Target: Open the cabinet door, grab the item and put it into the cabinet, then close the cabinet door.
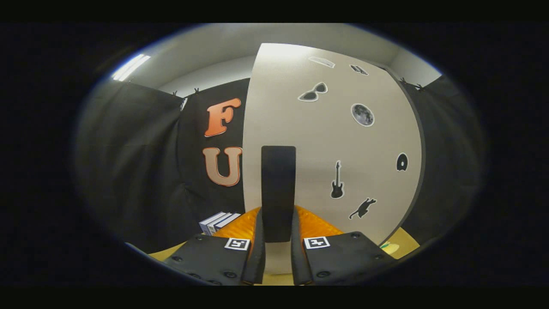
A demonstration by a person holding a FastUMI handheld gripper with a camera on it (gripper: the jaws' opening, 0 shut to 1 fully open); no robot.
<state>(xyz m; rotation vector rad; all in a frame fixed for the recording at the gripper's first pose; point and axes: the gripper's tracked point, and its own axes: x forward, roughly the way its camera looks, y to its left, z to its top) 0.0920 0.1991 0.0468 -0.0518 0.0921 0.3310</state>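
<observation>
Cabinet door: pale panel with dark stickers (sunglasses, moon, guitar, cat and others), filled the scene ahead of the fingers. Whether it stood flush or slightly swung could not be told; the cabinet's inside was hidden.

Door handle: dark upright bar on the near face of the door, standing between the two fingers. It appeared pinched.

Hand-held gripper: fingers drawn close on either side of the handle, judged to be clamped on it, both pressing.

Step in hand, as a judgement: the first one, opening the door, with the grip on the handle taken. The next move called for a pull along the door's arc, keeping the clamp firm so the handle would not slip out.

Books: a small stack, left of the fingers and near the table, partly cut off by the gripper body.

Item to be stowed: not identified. A small green-and-yellow thing on the table to the right was too cut off to name.
</observation>
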